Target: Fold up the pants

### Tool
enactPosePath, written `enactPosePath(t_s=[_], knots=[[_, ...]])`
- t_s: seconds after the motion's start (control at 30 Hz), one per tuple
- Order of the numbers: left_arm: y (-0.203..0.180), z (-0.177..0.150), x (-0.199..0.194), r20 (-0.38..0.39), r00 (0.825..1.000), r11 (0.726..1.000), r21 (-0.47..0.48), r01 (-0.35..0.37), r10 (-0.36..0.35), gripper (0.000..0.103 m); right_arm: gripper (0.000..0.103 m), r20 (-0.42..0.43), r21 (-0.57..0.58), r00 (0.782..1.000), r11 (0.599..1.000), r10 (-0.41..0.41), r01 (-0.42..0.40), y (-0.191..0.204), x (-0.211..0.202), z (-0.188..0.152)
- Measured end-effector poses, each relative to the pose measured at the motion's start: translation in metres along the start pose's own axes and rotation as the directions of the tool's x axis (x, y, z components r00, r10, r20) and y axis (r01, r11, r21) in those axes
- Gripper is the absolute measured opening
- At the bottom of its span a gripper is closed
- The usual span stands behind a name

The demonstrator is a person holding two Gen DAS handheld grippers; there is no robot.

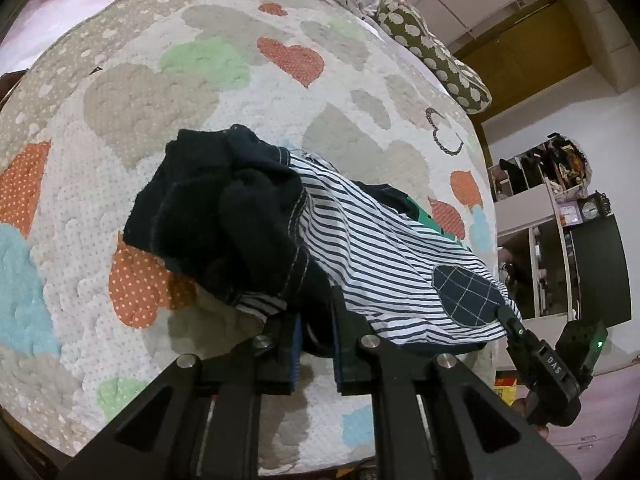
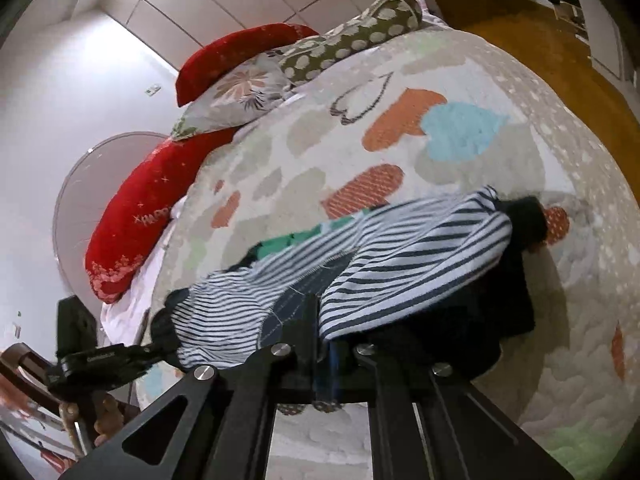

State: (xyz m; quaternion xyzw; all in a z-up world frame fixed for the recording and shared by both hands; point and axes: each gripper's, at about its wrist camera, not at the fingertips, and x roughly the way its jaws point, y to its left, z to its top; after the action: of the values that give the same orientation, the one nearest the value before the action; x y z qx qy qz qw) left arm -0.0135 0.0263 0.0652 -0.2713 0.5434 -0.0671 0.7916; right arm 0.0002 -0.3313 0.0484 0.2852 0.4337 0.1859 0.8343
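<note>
The left gripper (image 1: 316,316) is clamped on the striped pants (image 1: 384,256), the right gripper (image 2: 324,344) apparently likewise; the pants are held stretched just above the quilt (image 1: 200,92).

you are in a home bedroom. the bed (image 1: 120,128) under you wears a quilted cover patched with orange, green and blue hearts, and at its head lie red pillows (image 2: 152,208), a floral pillow (image 2: 236,96) and a spotted bolster (image 2: 360,36). beyond the bed's edge you see a wooden wardrobe door (image 1: 528,56), shelves (image 1: 536,184) crowded with household bits, and a small clock (image 1: 589,211) standing on a dark cabinet (image 1: 596,264).
</note>
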Motion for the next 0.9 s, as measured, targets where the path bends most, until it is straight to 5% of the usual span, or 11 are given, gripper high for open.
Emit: enactPosePath(t_s=[0.13, 0.37, 0.67, 0.9], knots=[[-0.009, -0.015, -0.017, 0.066, 0.994, 0.996, 0.02, 0.087, -0.088, 0.054, 0.005, 0.0, 0.013, 1.0, 1.0, 0.029, -0.029, 0.001, -0.003, 0.004], [-0.043, -0.041, -0.034, 0.113, 0.962, 0.964, 0.121, 0.237, -0.25, 0.078, 0.005, -0.001, 0.03, 1.0, 0.999, 0.027, -0.027, -0.002, -0.002, 0.009], [-0.064, -0.066, -0.005, 0.01, 0.938, 0.934, 0.097, 0.345, -0.348, 0.082, 0.005, 0.017, 0.041, 0.999, 0.998, 0.04, -0.041, -0.001, -0.006, 0.016], [-0.073, -0.062, 0.035, -0.078, 0.937, 0.936, 0.062, 0.345, -0.34, 0.082, 0.005, 0.029, 0.049, 0.998, 0.998, 0.049, -0.051, -0.001, -0.012, 0.018]])
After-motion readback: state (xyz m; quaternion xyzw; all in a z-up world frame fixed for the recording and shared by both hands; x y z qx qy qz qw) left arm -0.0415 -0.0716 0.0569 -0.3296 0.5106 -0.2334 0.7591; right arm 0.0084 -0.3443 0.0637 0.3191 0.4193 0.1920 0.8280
